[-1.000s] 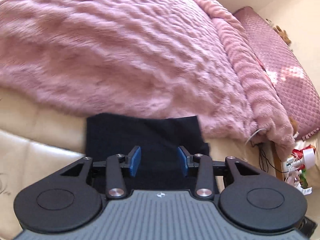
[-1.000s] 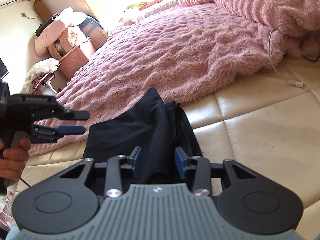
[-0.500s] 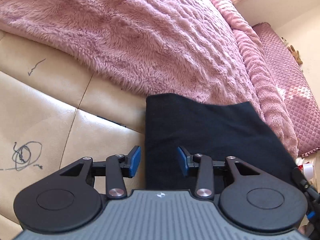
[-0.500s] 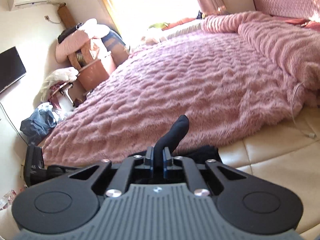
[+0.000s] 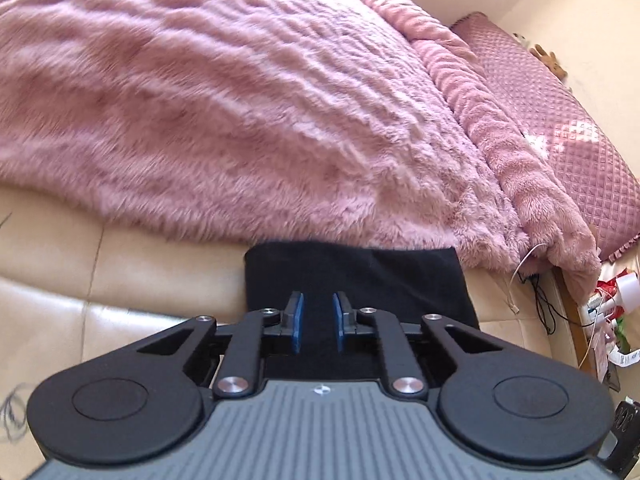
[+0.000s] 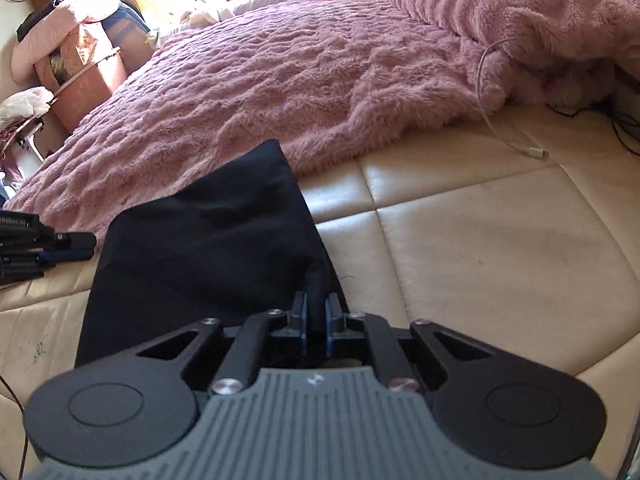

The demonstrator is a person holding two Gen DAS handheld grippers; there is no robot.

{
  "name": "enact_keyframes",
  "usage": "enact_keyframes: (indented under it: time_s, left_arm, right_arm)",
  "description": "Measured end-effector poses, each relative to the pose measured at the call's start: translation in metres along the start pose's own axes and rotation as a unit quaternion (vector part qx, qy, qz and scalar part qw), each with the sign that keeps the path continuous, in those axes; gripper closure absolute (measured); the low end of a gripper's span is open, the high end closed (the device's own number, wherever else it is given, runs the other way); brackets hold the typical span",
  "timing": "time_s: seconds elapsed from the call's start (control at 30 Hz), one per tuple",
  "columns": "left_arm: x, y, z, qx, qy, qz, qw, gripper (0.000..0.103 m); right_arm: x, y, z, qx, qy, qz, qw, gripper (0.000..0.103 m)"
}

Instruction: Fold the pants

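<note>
The black pants (image 6: 208, 248) lie folded on the cream leather surface (image 6: 480, 248), their far corner against the pink blanket. My right gripper (image 6: 315, 312) is shut on a bunched edge of the pants at their near right side. In the left wrist view the pants (image 5: 360, 276) lie flat just ahead. My left gripper (image 5: 318, 312) hovers over their near edge with its blue pads partly closed and a gap between them, nothing held. The left gripper also shows at the left edge of the right wrist view (image 6: 68, 248).
A fluffy pink blanket (image 5: 240, 100) covers the bed behind the pants. A white charging cable (image 6: 500, 120) lies on the leather to the right. Pink headboard (image 5: 560, 112), cables and clutter (image 5: 600, 304) stand at the far right. Boxes and pillows (image 6: 72, 64) are at the room's left.
My right gripper closed on the pants' edge, lifted it, then brought it down low over the surface. My left gripper moved back over the pants' near edge and its jaws narrowed.
</note>
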State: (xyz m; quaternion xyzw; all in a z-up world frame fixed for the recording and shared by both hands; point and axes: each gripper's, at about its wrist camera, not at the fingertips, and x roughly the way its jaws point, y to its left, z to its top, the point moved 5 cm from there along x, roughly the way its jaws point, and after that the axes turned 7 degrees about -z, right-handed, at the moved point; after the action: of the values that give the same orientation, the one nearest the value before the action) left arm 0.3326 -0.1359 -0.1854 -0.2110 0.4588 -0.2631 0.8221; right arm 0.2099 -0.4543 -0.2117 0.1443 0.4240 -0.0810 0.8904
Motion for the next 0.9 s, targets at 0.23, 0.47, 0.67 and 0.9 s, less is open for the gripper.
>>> enact_keyframes:
  time_s: [0.23, 0.47, 0.67, 0.9]
  left_arm:
    - [0.049, 0.009, 0.006, 0.038, 0.038, 0.053, 0.9972, 0.098]
    - [0.049, 0.013, 0.015, 0.047, 0.017, 0.068, 0.9965, 0.097]
    - [0.012, 0.012, 0.02, 0.022, -0.026, 0.05, 0.9982, 0.097]
    - [0.012, 0.02, 0.006, -0.011, -0.027, 0.026, 0.9992, 0.097]
  right_arm:
    - [0.014, -0.007, -0.005, 0.012, 0.014, 0.006, 1.0, 0.101]
    - [0.012, -0.013, -0.001, 0.019, 0.019, 0.012, 1.0, 0.091]
    - [-0.011, -0.01, 0.03, -0.013, -0.024, -0.004, 1.0, 0.084]
    - [0.035, 0.044, 0.088, -0.073, -0.051, 0.053, 0.995, 0.099]
